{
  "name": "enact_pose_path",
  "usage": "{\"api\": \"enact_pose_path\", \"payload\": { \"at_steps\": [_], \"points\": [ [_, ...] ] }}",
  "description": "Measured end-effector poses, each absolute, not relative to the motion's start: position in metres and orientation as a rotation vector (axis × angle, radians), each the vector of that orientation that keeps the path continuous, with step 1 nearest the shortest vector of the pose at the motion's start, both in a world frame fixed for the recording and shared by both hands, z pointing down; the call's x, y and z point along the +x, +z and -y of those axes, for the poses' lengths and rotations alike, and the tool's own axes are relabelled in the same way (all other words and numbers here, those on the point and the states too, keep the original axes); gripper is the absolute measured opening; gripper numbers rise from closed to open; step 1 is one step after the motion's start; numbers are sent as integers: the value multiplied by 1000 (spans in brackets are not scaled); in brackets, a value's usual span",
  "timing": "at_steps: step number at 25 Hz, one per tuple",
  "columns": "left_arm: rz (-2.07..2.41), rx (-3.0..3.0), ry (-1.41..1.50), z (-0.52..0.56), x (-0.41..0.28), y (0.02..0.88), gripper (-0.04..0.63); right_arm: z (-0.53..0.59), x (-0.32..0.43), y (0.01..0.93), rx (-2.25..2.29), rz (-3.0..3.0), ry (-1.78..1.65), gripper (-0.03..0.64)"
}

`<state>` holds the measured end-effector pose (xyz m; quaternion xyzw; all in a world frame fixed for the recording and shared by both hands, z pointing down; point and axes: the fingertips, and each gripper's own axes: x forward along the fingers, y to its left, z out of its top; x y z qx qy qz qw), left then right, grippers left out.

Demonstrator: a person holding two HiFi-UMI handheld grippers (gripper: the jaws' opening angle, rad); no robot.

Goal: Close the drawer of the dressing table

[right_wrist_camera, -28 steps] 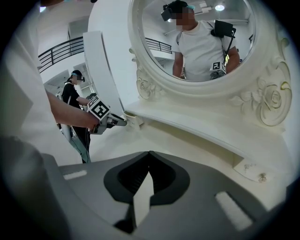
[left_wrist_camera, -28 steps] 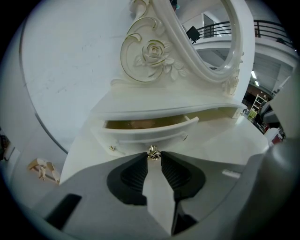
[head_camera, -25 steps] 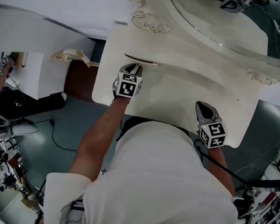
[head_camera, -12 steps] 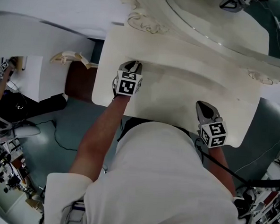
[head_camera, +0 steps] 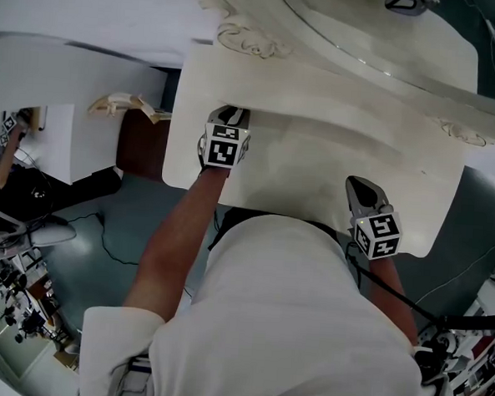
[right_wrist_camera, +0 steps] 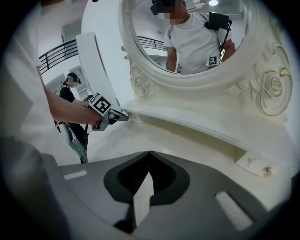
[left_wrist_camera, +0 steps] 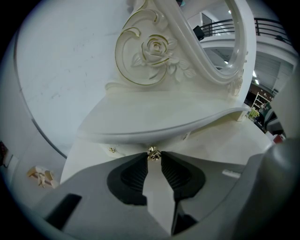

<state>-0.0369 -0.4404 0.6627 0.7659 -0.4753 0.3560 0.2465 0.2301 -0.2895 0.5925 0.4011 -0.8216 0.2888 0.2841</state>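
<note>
Closure looks all but complete, as we read it. The left gripper (head_camera: 232, 115) sits at the far-left part of the dressing table (head_camera: 316, 176), its tips up against the raised tier below the mirror (right_wrist_camera: 187, 33). In the left gripper view, its jaws are pinching the small gold knob (left_wrist_camera: 153, 153) right at their tips, with the ribbed pads spread apart behind that point. The knob belongs to the drawer (left_wrist_camera: 124, 148), whose pale front shows as a narrow strip tucked under the overhanging ledge. In the head view we find no dark gap along that ledge, so we judge the drawer to be pushed home or very nearly so.

The right gripper (head_camera: 361, 191) hangs over the near-right part of the tabletop, well apart from the left one. In its own view the jaws are pressed together with nothing between them, and it takes no part in the work.

We take the step in hand to be the last of the push. The next move calls for a final light press toward the far side if any slack remains. Then we would spread the left jaws enough to clear the knob. After that we would draw the gripper straight back toward the near side, without catching the knob and pulling the drawer out again.
</note>
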Motion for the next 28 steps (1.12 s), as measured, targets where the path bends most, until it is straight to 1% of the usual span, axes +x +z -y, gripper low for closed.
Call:
{"api": "enact_pose_path", "payload": {
  "at_steps": [21,28],
  "points": [
    [1255,2084,960,444,-36,663,100,285,223,596,1061,2186,774,2],
    [1254,2064,948,432,-44,660,140,272,216,591,1060,2186,762,2]
  ]
}}
